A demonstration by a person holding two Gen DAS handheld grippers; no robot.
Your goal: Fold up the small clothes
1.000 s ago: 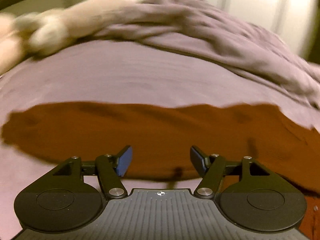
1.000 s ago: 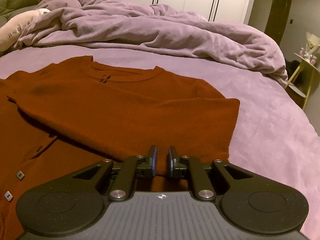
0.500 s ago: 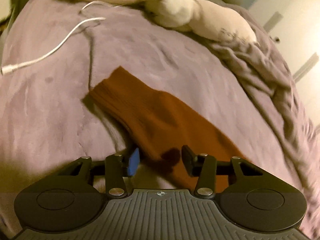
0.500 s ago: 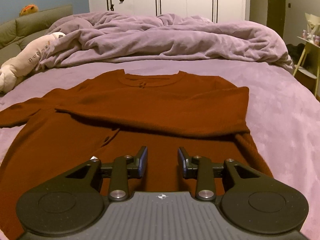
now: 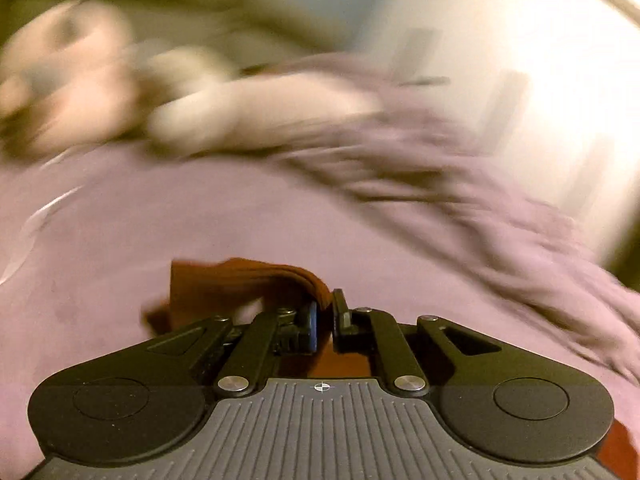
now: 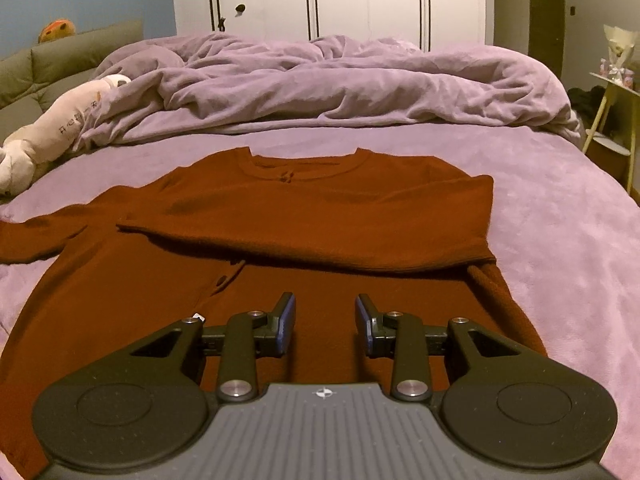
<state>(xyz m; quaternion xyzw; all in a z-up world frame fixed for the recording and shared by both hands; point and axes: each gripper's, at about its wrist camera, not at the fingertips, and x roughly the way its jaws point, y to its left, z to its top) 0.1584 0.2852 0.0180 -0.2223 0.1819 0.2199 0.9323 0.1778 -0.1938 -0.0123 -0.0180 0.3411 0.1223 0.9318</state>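
A rust-brown cardigan (image 6: 320,216) lies flat on the purple bed, its right sleeve folded across the chest. Its left sleeve stretches toward the left edge of the right wrist view. My left gripper (image 5: 324,312) is shut on the cuff of that sleeve (image 5: 256,280), which bunches between the pads and lifts off the sheet. My right gripper (image 6: 325,322) is open and empty, hovering over the lower front of the cardigan.
A crumpled purple duvet (image 6: 340,80) fills the far side of the bed. A cream plush toy (image 6: 60,128) lies at the left by a green headboard (image 6: 48,64). White wardrobes (image 6: 320,0) stand behind. A small side table (image 6: 612,120) is at the right.
My left gripper closed on the sleeve cuff and is swinging with it; its view is blurred. My right gripper opened wider and drew back from the folded sleeve.
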